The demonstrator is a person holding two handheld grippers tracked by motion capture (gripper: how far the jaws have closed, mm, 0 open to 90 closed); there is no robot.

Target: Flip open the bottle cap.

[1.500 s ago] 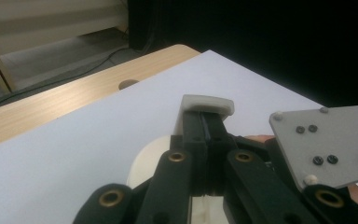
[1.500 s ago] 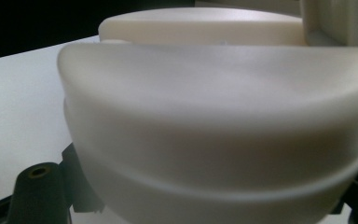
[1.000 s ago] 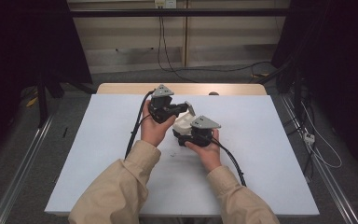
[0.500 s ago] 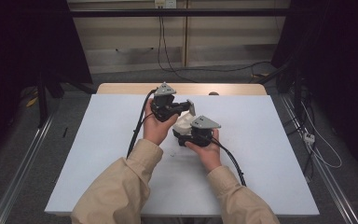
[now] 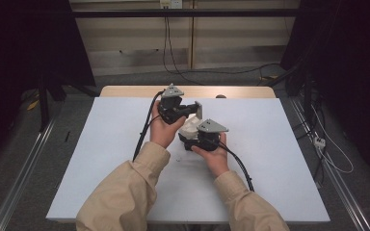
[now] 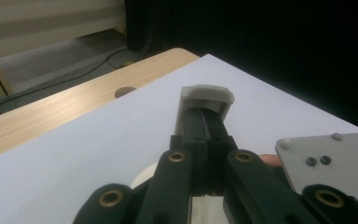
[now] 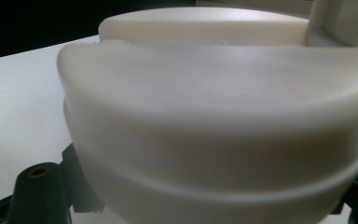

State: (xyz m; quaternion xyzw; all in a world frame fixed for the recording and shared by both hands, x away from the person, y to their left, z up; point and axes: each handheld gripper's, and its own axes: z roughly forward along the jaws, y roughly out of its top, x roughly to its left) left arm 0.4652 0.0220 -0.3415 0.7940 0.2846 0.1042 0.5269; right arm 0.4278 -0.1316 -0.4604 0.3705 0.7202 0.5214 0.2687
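Note:
A white rounded plastic object point(image 5: 189, 126) is held just above the middle of the white table point(image 5: 279, 144). My right gripper point(image 5: 189, 135) is shut on it from the near side. In the right gripper view the white object point(image 7: 214, 116) bulges between my black fingers point(image 7: 37, 186). My left gripper point(image 5: 195, 109) points right, and its jaws are shut on a pale flat piece point(image 5: 198, 109) that stands up at the object's far edge. In the left gripper view that pale piece point(image 6: 206, 94) caps the pressed-together tips of my left gripper point(image 6: 205, 116). Whether the piece is joined to the object is hidden.
A wooden strip point(image 5: 125, 91) with a round hole point(image 5: 220, 96) runs along the table's far edge. Both sleeves point(image 5: 125, 192) reach in from the near edge. Cables point(image 5: 241, 166) trail from the grippers. Metal rails point(image 5: 24, 168) and floor cables point(image 5: 327, 154) flank the table.

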